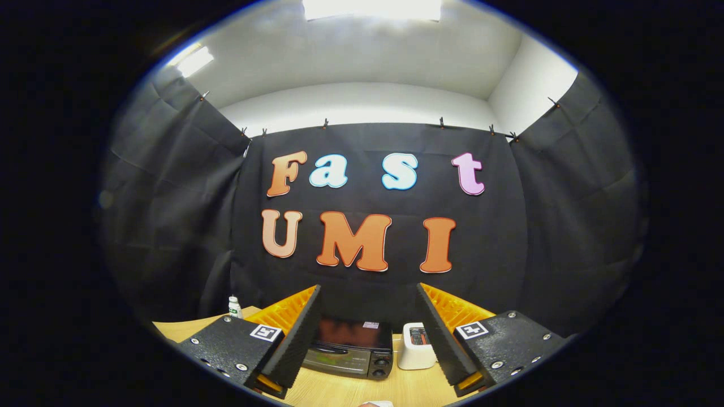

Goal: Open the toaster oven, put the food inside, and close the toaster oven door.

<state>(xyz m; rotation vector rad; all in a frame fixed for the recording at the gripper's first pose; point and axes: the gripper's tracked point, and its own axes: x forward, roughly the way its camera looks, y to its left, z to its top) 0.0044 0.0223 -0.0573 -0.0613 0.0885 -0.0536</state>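
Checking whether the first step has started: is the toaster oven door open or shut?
Shut: the toaster oven door sits flush against its front, beyond the open fingers, which hold nothing.

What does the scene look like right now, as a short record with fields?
gripper: open, fingers spread wide, holding nothing
toaster oven: black, on the table beyond the fingers, seen between them
oven door: looks closed
white box: beside the oven, on its knob side
bottle: small, at the table's far edge by the cloth wall
table: light wood
food: cannot tell; a pale edge at the table's near rim is too cut off to identify
task stage: oven not yet opened
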